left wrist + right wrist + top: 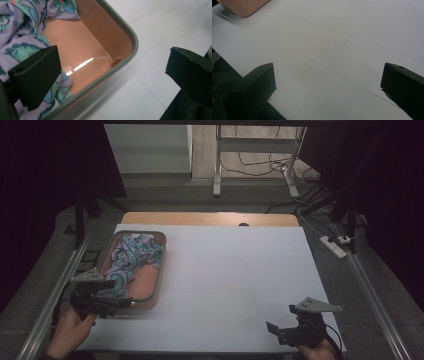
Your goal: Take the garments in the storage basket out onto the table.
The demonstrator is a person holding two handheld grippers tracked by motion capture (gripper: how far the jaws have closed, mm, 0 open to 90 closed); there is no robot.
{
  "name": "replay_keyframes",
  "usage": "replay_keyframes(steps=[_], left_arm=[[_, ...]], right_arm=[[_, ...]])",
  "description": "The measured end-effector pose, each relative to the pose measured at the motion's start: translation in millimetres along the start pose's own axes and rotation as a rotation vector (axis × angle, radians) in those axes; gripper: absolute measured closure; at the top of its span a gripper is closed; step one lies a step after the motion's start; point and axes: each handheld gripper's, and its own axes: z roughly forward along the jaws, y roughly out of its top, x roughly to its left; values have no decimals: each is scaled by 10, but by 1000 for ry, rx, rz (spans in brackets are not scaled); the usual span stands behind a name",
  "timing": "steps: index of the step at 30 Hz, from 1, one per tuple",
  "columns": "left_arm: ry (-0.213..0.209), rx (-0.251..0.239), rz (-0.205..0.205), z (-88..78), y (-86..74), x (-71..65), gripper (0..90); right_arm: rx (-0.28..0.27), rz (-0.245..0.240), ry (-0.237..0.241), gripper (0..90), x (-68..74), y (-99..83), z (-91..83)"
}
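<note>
1. left gripper point(112, 75), jaws spread wide, straddles the near corner of a tan tray point(130, 37).
2. patterned cloth point(131, 255) lies bunched inside the tray.
3. right gripper point(280, 330) rests released on the white table point(235, 270), well apart.

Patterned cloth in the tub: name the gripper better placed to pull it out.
Left. The left gripper hangs open at the tub's near corner, one jaw over the cloth. The right gripper sits open across the bare table.
</note>
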Motion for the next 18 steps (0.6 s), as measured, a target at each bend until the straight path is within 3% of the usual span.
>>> replay_keyframes(steps=[7, 18], left_arm=[[17, -6, -27, 47, 127, 110, 0], [70, 35, 9, 157, 322, 240, 0]], right_arm=[[4, -2, -2, 0, 3, 1, 2], [7, -8, 0, 0, 8, 2, 7]])
